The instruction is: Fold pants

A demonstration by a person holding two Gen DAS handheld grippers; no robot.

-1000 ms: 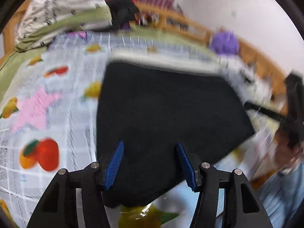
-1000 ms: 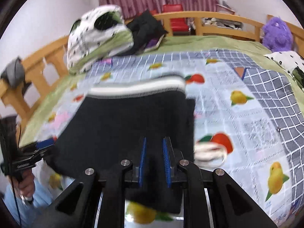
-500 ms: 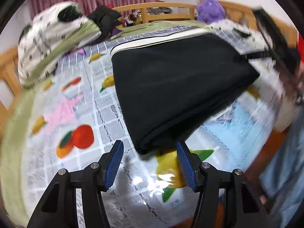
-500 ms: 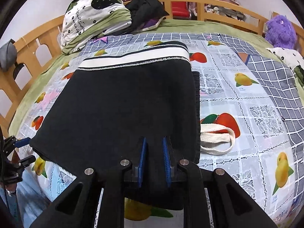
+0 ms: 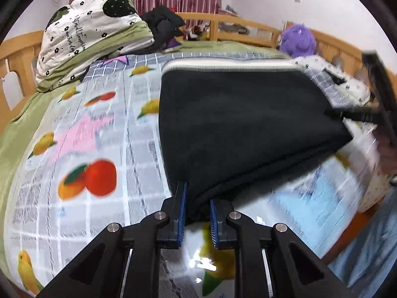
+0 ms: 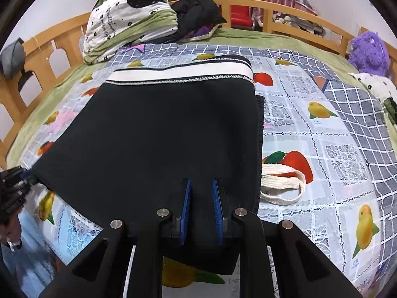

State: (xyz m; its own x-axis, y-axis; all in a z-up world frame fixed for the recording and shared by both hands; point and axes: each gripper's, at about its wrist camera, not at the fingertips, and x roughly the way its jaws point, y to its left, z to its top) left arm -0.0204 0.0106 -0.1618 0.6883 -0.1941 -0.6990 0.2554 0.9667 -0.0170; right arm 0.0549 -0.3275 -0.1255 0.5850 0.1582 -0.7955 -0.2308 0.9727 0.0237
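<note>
Black pants [image 5: 235,124] with a white waistband [image 5: 223,65] lie folded flat on the bed, waistband at the far side. My left gripper [image 5: 197,206] is at their near left corner; its jaws are closing, and the fabric edge sits pinched between the blue pads. My right gripper [image 6: 201,208] is shut on the near right edge of the pants [image 6: 161,136], with black cloth filling the gap between its pads. A cream drawstring [image 6: 282,186] trails out to the right. The left gripper [image 6: 17,181] also shows at the far left in the right wrist view.
The bed carries a fruit-print cover [image 6: 322,149]. A folded white-and-green quilt [image 6: 129,19] and dark clothes [image 6: 196,10] lie at the head. A purple plush toy [image 6: 367,49] sits at the right. A wooden rail [image 6: 37,49] rings the bed. A person's jeans [image 5: 367,248] are near the bed's edge.
My left gripper has come in onto the near left corner of the pants, and its jaws went from wide open to nearly together on it. The right gripper kept its grip.
</note>
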